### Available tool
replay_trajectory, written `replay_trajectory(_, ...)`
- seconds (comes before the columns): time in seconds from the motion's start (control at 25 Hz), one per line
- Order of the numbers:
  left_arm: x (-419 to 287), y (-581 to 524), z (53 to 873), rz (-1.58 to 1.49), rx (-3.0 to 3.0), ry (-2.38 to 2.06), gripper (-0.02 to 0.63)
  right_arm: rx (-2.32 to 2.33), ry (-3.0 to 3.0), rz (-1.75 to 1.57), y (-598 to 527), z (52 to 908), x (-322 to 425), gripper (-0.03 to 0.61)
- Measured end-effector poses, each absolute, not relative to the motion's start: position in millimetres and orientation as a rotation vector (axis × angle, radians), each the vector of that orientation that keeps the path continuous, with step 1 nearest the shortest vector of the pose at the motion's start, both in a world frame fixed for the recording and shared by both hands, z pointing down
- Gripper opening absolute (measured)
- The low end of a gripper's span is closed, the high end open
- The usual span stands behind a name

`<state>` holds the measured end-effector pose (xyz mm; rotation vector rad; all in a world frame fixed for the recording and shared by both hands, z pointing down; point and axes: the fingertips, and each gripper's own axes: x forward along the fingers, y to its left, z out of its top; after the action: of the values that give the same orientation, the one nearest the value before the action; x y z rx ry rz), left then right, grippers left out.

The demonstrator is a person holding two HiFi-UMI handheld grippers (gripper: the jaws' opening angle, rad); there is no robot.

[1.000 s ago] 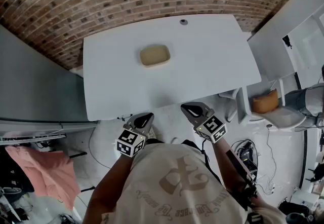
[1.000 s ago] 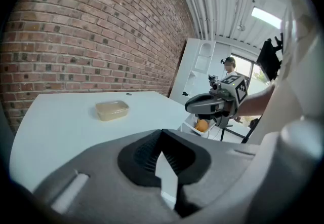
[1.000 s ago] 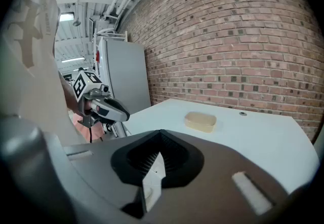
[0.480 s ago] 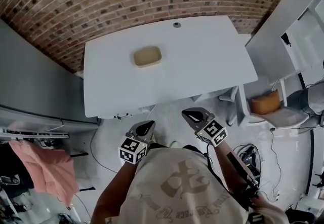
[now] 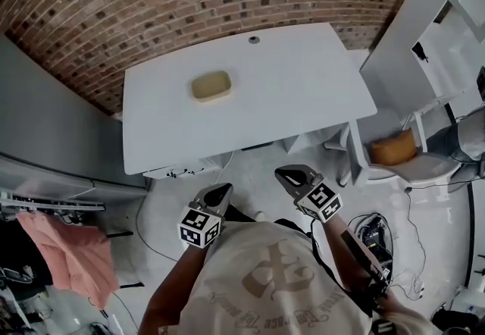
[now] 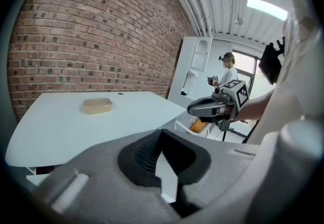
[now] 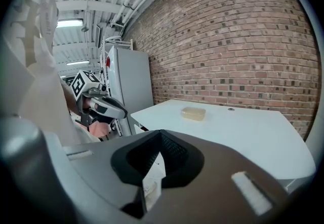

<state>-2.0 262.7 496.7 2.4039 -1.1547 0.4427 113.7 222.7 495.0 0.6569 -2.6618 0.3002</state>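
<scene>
Left claw (image 5: 218,192) closed, empty, right claw (image 5: 288,173) closed, empty, tan lidded container (image 5: 211,86) on white table (image 5: 303,91), well apart from both

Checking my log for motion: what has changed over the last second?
The left gripper and right gripper have drawn back from the white table, which now looks farther off. Nothing was gripped or released. The tan container lies where it was; both pairs of jaws stay together, empty.
</scene>
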Motion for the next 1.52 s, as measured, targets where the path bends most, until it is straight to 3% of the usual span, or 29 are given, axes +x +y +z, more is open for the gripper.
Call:
replay_trajectory(0.76,26.9,207.8,510.9,0.477,2.453,-1.030,0.003,0.830,-2.596,0.375,167.1,509.0,155.4,0.008)
replay_trajectory(1.52,3.5,68.0,522.7,0.436,2.375,-1.073,0.003,0.753,-2.567,0.381,31.0,511.8,130.9,0.008)
